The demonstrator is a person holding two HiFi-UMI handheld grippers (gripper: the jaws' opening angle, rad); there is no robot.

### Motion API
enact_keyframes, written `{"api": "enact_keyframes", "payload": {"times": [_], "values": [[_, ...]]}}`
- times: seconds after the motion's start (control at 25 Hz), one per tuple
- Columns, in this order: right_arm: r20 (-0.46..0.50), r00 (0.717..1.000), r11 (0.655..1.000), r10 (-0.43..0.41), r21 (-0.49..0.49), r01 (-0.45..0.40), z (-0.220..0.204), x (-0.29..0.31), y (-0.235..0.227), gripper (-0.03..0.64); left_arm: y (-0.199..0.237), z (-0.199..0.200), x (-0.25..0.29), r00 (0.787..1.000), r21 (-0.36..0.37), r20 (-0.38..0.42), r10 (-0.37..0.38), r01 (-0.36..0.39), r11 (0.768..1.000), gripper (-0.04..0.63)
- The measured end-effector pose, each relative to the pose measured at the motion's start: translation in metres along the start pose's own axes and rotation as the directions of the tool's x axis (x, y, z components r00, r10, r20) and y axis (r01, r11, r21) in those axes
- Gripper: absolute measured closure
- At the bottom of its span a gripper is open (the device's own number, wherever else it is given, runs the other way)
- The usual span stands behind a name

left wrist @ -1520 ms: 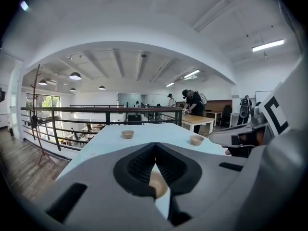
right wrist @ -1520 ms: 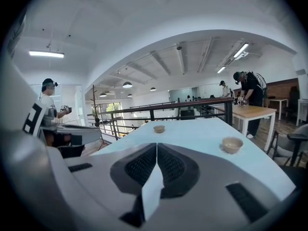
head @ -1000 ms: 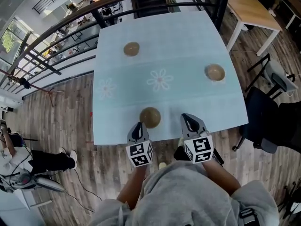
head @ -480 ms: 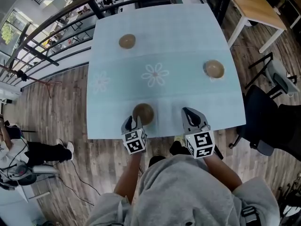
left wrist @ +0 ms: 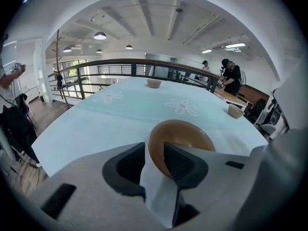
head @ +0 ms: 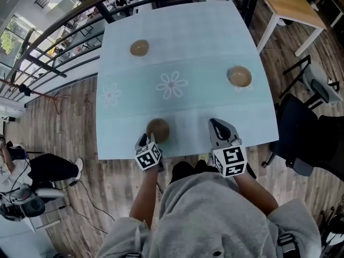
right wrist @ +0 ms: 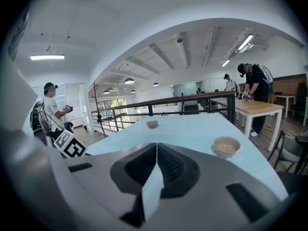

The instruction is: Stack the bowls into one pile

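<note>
Head view first, my colleague says: what is new, from left to right?

I answer: the far bowl (head: 139, 48) at the back left of the table (head: 188, 31) stands where it was. My left gripper (head: 147, 140) has come down to the nearest bowl (head: 158, 130), the brown one by the table's front edge. Its jaws have just been opening.

And is the bowl held?

Not yet, I think. In the left gripper view the jaws are spread and the near rim of this bowl is in the gap, one jaw outside and one over the hollow, but I see no pinch. So the approach looks finished, and the next step should be to close on the rim. My right gripper (head: 216, 125) hangs over the front edge with its jaws pressed together, nothing in them. The third bowl (head: 239, 76) waits at the right, well apart. No bowl is stacked so far.
</note>
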State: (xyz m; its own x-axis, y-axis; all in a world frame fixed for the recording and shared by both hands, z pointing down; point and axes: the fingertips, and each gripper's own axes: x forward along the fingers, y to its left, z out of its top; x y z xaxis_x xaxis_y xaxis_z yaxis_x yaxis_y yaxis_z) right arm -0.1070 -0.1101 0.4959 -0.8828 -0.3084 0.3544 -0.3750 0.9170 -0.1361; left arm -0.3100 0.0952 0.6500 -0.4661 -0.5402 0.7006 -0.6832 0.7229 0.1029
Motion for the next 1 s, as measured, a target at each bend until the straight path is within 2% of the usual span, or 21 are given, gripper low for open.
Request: {"api": "enact_keyframes", "payload": {"times": [0.2,0.44,0.8,1.0], "values": [[0.008,1.000,1.000,-0.004,0.018,0.004,0.001,-0.001,-0.002,0.589,-0.001,-0.004,0.003,1.000,-0.002,-0.012,-0.005,0.005,1.000,0.476],[0.002,1.000,0.999,-0.023,0.025,0.023,-0.002,-0.006,-0.006,0.589,-0.003,-0.006,0.002,0.999,-0.006,-0.029,-0.020,0.020,1.000,0.532],[0.014,0.998,0.998,-0.060,0.026,0.059,0.006,0.000,-0.016,0.589,-0.017,0.012,0.006,0.996,-0.073,-0.026,-0.088,0.086,0.994,0.562],[0.034,0.995,0.996,-0.091,0.019,0.090,0.016,0.000,-0.029,0.589,-0.044,0.033,0.011,0.990,-0.029,-0.008,-0.140,0.139,0.990,0.565]]}}
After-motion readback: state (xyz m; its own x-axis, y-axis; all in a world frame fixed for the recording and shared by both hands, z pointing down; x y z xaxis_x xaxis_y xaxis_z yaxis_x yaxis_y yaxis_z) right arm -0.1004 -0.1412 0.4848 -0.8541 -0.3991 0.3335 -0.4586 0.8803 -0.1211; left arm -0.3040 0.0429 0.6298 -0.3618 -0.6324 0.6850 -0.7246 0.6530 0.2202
